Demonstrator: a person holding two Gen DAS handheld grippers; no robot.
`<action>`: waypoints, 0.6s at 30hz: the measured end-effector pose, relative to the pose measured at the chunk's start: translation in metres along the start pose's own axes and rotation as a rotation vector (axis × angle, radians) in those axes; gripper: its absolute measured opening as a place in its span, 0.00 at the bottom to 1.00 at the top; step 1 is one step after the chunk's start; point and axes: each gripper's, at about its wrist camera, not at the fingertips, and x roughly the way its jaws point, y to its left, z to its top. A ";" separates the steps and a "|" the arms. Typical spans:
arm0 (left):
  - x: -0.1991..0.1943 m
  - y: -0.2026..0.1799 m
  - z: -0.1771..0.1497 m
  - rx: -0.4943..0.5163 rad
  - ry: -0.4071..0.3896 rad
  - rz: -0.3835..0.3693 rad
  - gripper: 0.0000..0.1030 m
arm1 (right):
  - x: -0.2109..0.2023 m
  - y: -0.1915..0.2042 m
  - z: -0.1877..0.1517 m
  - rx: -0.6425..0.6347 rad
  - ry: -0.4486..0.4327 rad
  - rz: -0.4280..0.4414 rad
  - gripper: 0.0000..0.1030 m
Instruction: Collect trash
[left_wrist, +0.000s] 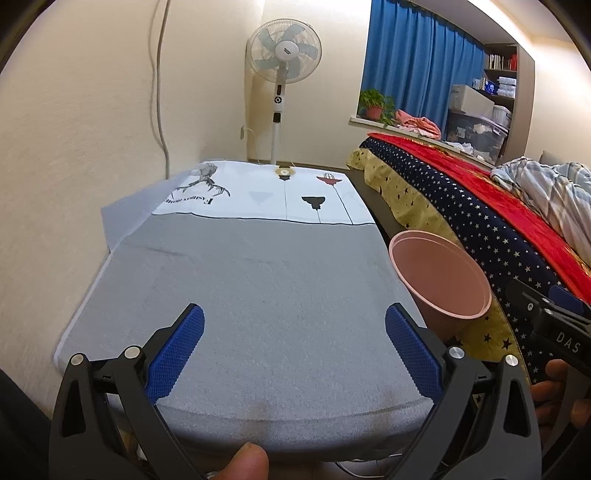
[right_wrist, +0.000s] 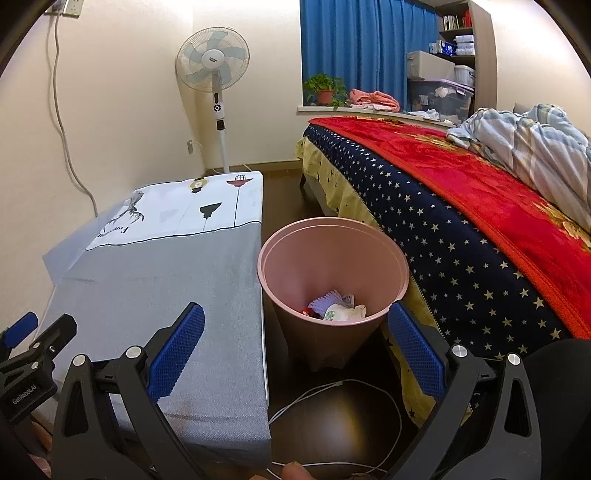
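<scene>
A pink waste bin (right_wrist: 332, 258) stands on the dark floor between the cloth-covered table and the bed. Crumpled trash (right_wrist: 338, 308), white, lilac and red pieces, lies at its bottom. My right gripper (right_wrist: 295, 350) hangs open just in front of the bin, with nothing between its blue pads. My left gripper (left_wrist: 293, 347) is open over the grey part of the table cloth (left_wrist: 258, 280), also holding nothing. The bin's rim (left_wrist: 439, 273) shows at the right of the left wrist view, with the right gripper's body (left_wrist: 550, 321) beside it.
A bed with a starred blue and red blanket (right_wrist: 461, 206) runs along the right. A white cable (right_wrist: 332, 391) loops on the floor near the bin. A standing fan (right_wrist: 216, 70) and blue curtain (right_wrist: 365, 48) are at the far wall. The left gripper's body (right_wrist: 29, 354) shows at the left edge.
</scene>
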 end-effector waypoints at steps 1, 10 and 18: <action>0.000 0.000 0.000 -0.001 -0.002 0.000 0.92 | 0.001 0.000 0.000 0.001 0.001 0.001 0.95; 0.000 0.000 -0.001 -0.004 -0.004 0.003 0.92 | 0.002 0.002 0.000 -0.002 0.001 0.002 0.95; -0.002 0.001 -0.001 -0.021 -0.021 0.018 0.92 | 0.002 0.002 -0.001 -0.006 -0.001 0.000 0.95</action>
